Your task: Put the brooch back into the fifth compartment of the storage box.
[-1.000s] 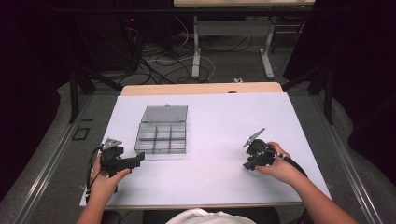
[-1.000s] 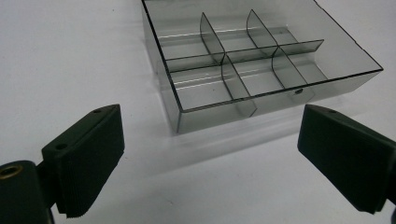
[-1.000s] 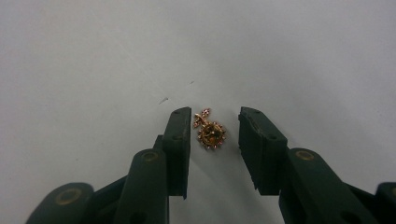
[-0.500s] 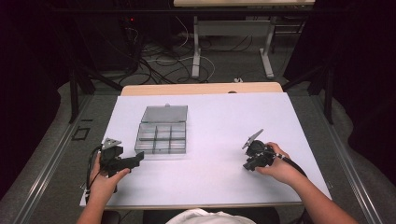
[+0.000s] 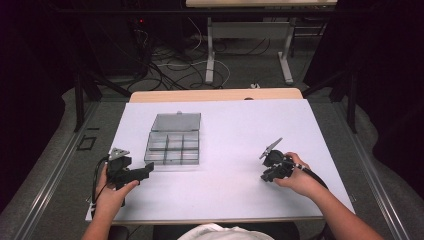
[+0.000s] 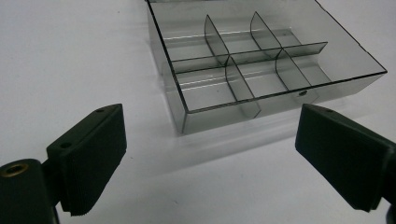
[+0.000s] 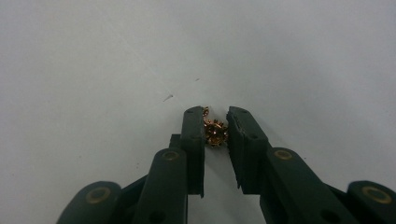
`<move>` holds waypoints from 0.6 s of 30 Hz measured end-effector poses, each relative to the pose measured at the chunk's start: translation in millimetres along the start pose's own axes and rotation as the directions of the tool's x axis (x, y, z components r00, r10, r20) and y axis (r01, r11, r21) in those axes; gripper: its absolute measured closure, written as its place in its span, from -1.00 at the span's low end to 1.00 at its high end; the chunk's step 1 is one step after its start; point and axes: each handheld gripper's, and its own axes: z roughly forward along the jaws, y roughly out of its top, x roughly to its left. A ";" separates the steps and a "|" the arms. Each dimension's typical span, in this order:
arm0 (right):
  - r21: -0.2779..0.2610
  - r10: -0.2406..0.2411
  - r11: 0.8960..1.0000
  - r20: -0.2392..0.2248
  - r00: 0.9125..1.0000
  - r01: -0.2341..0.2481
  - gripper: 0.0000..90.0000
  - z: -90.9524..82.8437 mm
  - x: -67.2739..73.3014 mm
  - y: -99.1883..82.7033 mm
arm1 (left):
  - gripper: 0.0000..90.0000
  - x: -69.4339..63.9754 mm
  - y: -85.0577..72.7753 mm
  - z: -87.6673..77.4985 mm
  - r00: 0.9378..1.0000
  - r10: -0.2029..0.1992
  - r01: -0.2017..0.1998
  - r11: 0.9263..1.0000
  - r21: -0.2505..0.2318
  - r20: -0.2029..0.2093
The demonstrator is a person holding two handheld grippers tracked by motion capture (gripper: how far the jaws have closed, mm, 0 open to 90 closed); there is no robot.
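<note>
A clear smoky plastic box with several empty compartments lies on the white table, its lid folded back flat. My left gripper rests at the table's left front, open, pointing at the box's near corner; its wide-apart pads hold nothing. At the right front, my right gripper points down at the table. In the right gripper view its jaws are closed on a small gold, flower-shaped trinket, with the gripper just above the white surface.
A tan wooden strip runs along the table's far edge. Beyond it, cables and a desk frame stand on the dark floor. Bare white surface lies between the box and the right hand.
</note>
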 end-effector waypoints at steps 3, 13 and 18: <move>-0.024 0.017 1.000 0.018 1.000 -0.017 0.75 1.4 0.8 -0.7 | -0.80 -0.1 0.0 0.1 1.000 0.000 0.000 1.000 0.000 -0.001; -0.012 0.062 0.998 0.002 0.998 -0.062 0.76 0.3 1.1 -0.7 | -0.80 0.4 -0.5 0.5 1.000 -0.002 0.002 1.000 -0.008 -0.005; -0.017 0.080 0.997 0.001 0.997 -0.080 0.76 0.4 2.3 0.1 | -0.80 0.5 -0.4 0.2 1.000 -0.002 0.002 1.000 -0.008 -0.004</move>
